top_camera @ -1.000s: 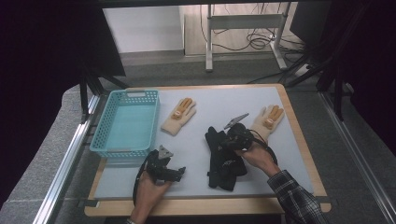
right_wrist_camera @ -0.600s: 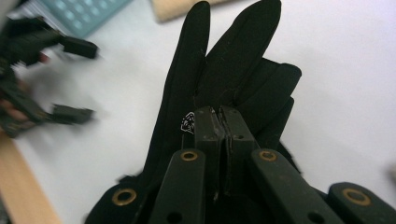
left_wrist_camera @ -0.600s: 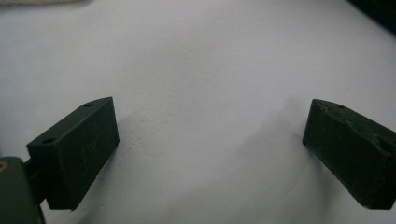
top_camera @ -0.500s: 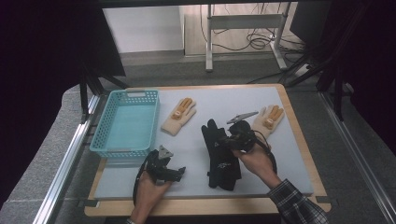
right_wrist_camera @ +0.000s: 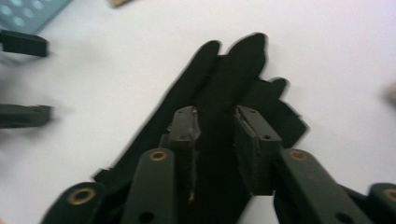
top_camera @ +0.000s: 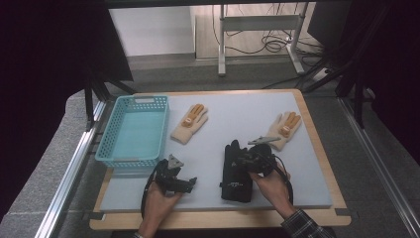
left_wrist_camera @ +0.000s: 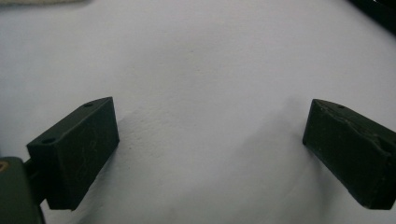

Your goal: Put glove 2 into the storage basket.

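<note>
Black glove (top_camera: 236, 171) lies flat near the front edge of the tabletop (top_camera: 317, 193), right of centre. The right gripper (right_wrist_camera: 215, 140) has just been opening; its parted jaws straddle a ridge of fabric, seemingly releasing it. Left gripper (left_wrist_camera: 210, 144) rests spread wide, empty. Next probably calls for a fresh pinch toward the blue basket (top_camera: 133, 131).

The left gripper (left_wrist_camera: 210, 154) hovers over a pale grey matte table surface (left_wrist_camera: 201, 70), its two black block-shaped jaws standing wide apart with bare surface between.
</note>
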`<state>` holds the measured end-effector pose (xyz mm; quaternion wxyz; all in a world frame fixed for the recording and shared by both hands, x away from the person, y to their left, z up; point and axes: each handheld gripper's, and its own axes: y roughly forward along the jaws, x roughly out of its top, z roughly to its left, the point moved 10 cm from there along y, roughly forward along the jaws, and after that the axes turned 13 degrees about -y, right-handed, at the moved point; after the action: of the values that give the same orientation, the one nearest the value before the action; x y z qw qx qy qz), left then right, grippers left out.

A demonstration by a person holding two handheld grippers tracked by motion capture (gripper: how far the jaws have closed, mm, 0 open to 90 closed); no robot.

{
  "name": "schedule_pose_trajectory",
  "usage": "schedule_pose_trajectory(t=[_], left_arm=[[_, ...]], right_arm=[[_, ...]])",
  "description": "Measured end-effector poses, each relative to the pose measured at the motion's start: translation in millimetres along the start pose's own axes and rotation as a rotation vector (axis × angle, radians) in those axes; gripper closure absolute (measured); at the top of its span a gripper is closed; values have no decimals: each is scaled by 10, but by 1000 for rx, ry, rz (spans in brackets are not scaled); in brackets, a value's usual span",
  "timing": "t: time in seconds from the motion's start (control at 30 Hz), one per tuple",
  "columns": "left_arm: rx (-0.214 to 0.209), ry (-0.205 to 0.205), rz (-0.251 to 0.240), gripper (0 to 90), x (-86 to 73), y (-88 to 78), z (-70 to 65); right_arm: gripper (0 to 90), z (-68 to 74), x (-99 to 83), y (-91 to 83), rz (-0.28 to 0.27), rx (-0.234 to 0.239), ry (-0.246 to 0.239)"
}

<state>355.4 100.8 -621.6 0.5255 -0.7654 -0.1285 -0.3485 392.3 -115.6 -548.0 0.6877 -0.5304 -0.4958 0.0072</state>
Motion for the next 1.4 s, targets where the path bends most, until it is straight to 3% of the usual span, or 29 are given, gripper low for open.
schedule_pose_trajectory(t=[0.13, 0.33, 0.43, 0.57, 0.77, 0.87, 1.2, 1.4], left_arm=[[0, -3, -3, 37, 2, 2, -2], [-1, -2, 0, 37, -1, 0, -1], [-1, -2, 0, 37, -1, 0, -1], [-1, -3, -1, 37, 0, 1, -2], [-1, -3, 0, 37, 0, 0, 0], [-2, -2, -1, 38, 1, -1, 2], [-5, 13, 3, 42, -5, -17, 12], [1, -1, 4, 31, -35, -67, 128]], right_arm=[[640, -170, 52, -26, -26, -45, -64], [665, -255, -3, -49, -25, -1, -137], [682, -295, -135, -97, -25, 27, -151], [769, -317, -369, -126, -11, 67, -153], [858, -116, -691, -71, 32, 171, -172], [859, 22, -724, -21, 33, 197, -203], [829, 290, -532, 155, 11, 229, -246], [805, 468, -366, 319, -12, 232, -295]])
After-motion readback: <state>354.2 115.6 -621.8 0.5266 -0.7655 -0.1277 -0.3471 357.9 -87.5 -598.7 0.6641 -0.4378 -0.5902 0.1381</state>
